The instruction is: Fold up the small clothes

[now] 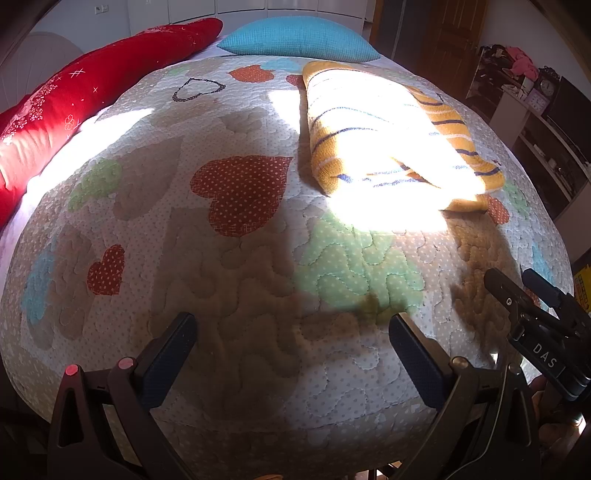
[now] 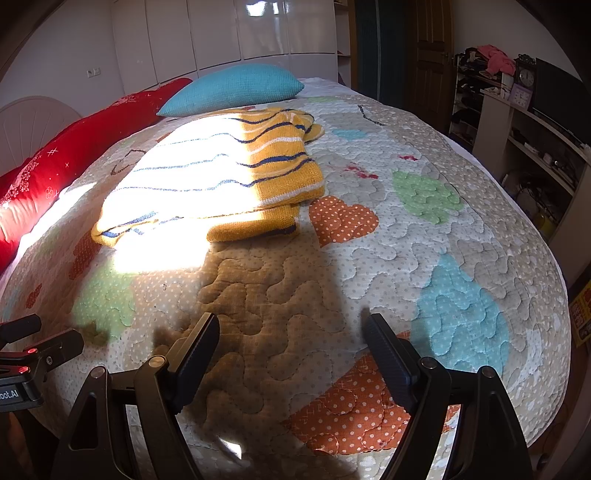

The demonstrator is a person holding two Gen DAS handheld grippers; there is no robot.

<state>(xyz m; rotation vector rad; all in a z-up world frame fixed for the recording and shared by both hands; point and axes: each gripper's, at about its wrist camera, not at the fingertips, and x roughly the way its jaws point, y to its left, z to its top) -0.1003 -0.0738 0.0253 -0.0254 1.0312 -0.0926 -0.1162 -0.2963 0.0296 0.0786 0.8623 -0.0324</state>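
Note:
A small yellow knit sweater [image 1: 391,136] with blue and white stripes lies folded on the quilted bedspread [image 1: 240,280], in bright sunlight. In the right wrist view the sweater [image 2: 221,177] lies ahead and to the left. My left gripper [image 1: 291,328] is open and empty, held above the quilt near the bed's front edge, well short of the sweater. My right gripper [image 2: 291,328] is open and empty too, above the quilt [image 2: 406,229]. The right gripper also shows at the right edge of the left wrist view [image 1: 524,280].
A long red pillow [image 1: 74,107] lies along the bed's left side and a turquoise pillow [image 1: 299,38] at the head. A shelf unit [image 2: 524,122] with clocks and clutter stands to the right of the bed. White cupboards [image 2: 229,33] stand behind.

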